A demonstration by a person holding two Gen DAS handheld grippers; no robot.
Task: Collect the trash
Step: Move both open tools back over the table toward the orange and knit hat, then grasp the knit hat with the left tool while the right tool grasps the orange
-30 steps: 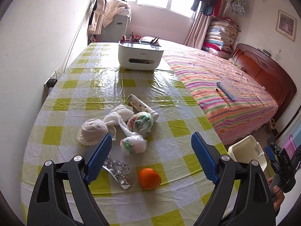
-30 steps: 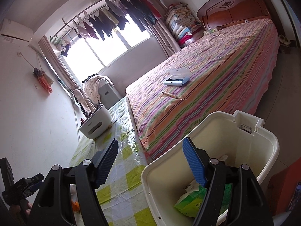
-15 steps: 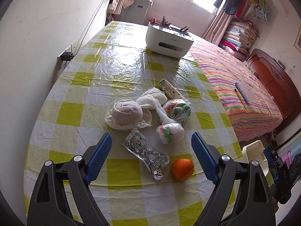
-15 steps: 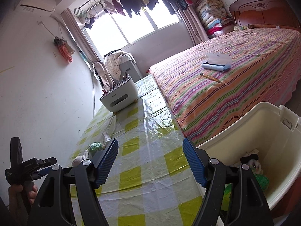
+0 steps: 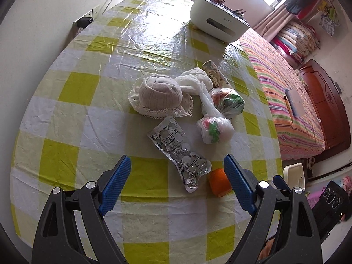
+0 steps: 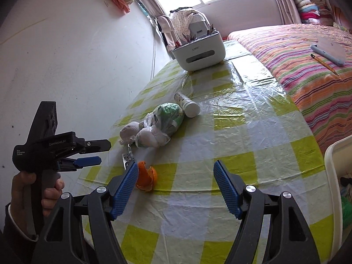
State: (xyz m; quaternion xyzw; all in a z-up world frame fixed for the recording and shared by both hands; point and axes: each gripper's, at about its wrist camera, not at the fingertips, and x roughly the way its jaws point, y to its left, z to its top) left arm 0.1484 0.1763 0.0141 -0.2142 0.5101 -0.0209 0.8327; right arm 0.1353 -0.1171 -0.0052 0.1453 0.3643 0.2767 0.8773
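Near the table's (image 5: pixel 66 132) front edge, the empty, spread left gripper (image 5: pixel 177 186) faced a light, crinkly blister pack (image 5: pixel 178 151), best pinched across its middle.

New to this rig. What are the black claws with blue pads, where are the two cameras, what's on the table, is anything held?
No robot here: a person holds a handheld two-finger gripper in each hand, each with a fisheye camera looking along its fingers. One view is from the left gripper, the other from the right gripper, which also shows the left one beside it in the person's hand.

On the checked tablecloth lie a foil blister pack, an orange peel, knotted plastic bags, a rolled sock on lace and a toppled tube. A white desk organizer stands at the far end; a white bin sits off the table edge.

Both grippers are open and empty.
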